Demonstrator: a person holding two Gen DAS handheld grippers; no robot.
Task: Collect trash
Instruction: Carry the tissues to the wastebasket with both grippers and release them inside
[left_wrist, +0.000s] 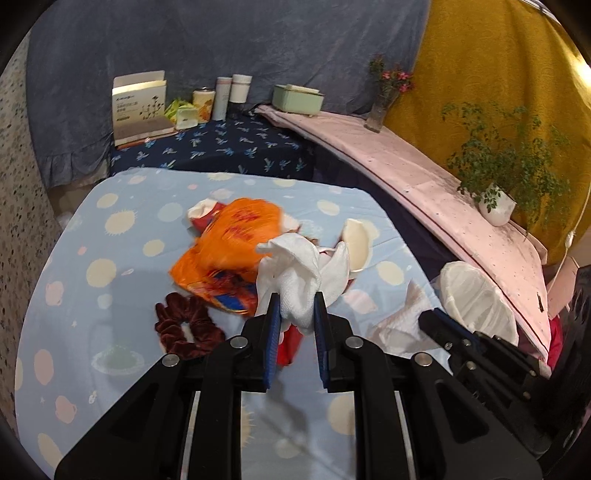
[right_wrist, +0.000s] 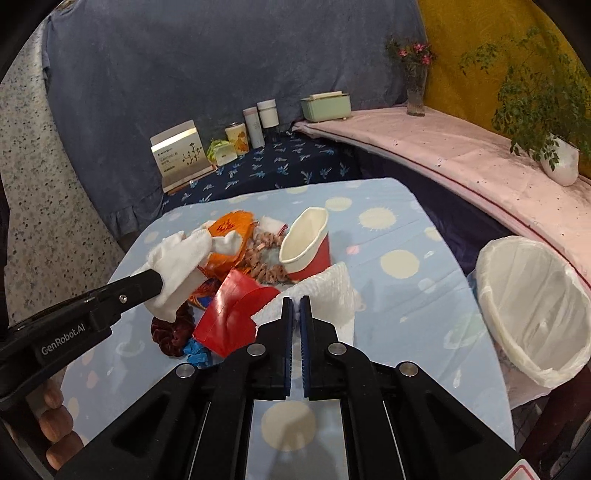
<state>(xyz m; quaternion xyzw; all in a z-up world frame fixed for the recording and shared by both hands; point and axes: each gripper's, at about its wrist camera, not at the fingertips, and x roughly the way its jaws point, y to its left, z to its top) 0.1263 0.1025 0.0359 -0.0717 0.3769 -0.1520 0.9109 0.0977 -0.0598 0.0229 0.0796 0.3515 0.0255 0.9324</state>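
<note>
Left hand-held gripper (left_wrist: 296, 300) pinches one crumpled white tissue (left_wrist: 295, 273) above the bench (left_wrist: 74, 295); right hand-held gripper (right_wrist: 296, 303) clamps a second tissue (right_wrist: 325, 295). Two red paper cups (right_wrist: 308, 245), one orange wrapper (left_wrist: 229, 243) and one lined bin (right_wrist: 532, 306) sit nearby.

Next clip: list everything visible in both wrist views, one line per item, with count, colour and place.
Crumpled tissue: 1, white, in left gripper's jaws.
Paper towel: 1, white, in right gripper's jaws.
Plastic bag: 1, orange, table centre.
Paper cups: 2, red outside and white inside, one tilted in the pile, one flattened in front.
Scrunchies: dark red, tan, in the pile.
Blue scrap: 1, near the dark scrunchie.
Trash bin: 1, white liner, right of table.
Tablecloth: light blue, spotted.
Box, cans, bottles: back shelf.
Tissue box: green, pink ledge.
Plants: 2, ledge.
Left gripper: black.
Right gripper: black.
</note>
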